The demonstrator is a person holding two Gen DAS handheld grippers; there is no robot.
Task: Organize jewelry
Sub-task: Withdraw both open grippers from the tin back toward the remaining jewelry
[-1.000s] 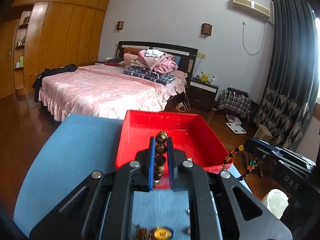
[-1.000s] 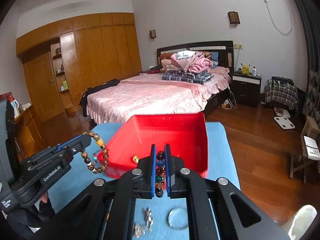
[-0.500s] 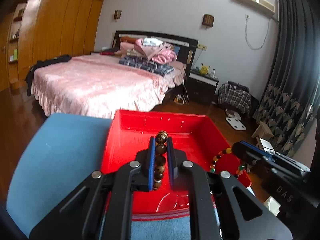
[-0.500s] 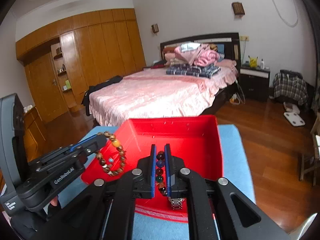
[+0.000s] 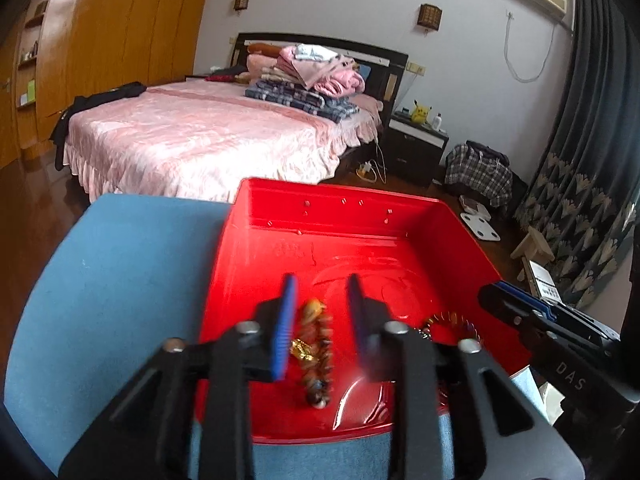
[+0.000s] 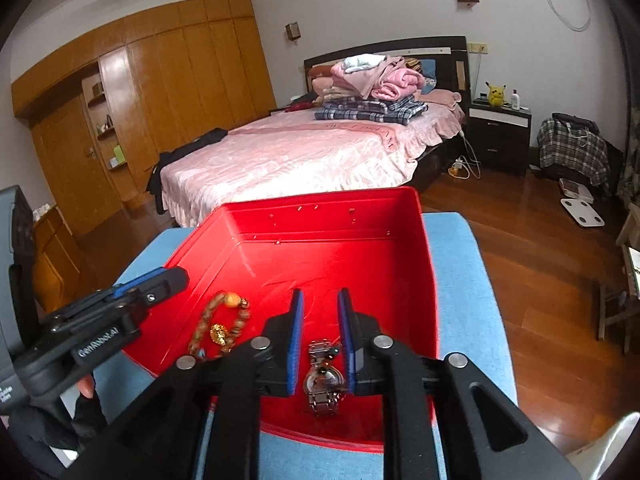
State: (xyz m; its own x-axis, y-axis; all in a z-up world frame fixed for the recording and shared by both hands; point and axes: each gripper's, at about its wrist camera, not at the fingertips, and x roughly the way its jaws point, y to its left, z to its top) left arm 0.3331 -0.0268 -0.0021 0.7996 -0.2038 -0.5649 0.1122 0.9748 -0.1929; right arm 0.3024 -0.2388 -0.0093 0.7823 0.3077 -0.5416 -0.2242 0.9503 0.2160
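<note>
Left wrist view: both tongs (image 5: 322, 312) (image 6: 320, 322) gape released inside the red tray's rim (image 5: 340, 189).

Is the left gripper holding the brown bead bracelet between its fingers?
No, the left gripper is open, and the brown bead bracelet lies loose on the floor of the red tray.

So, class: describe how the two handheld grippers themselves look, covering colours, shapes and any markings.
Both are matte black, angular frames with silver round bolt heads at the joints. Their jaws are flat plates lined with ribbed blue pads. The left gripper carries white "GenRobot.AI" lettering on its side, seen from the right wrist view; the right gripper shows "DAS" lettering, seen from the left wrist view.
</note>
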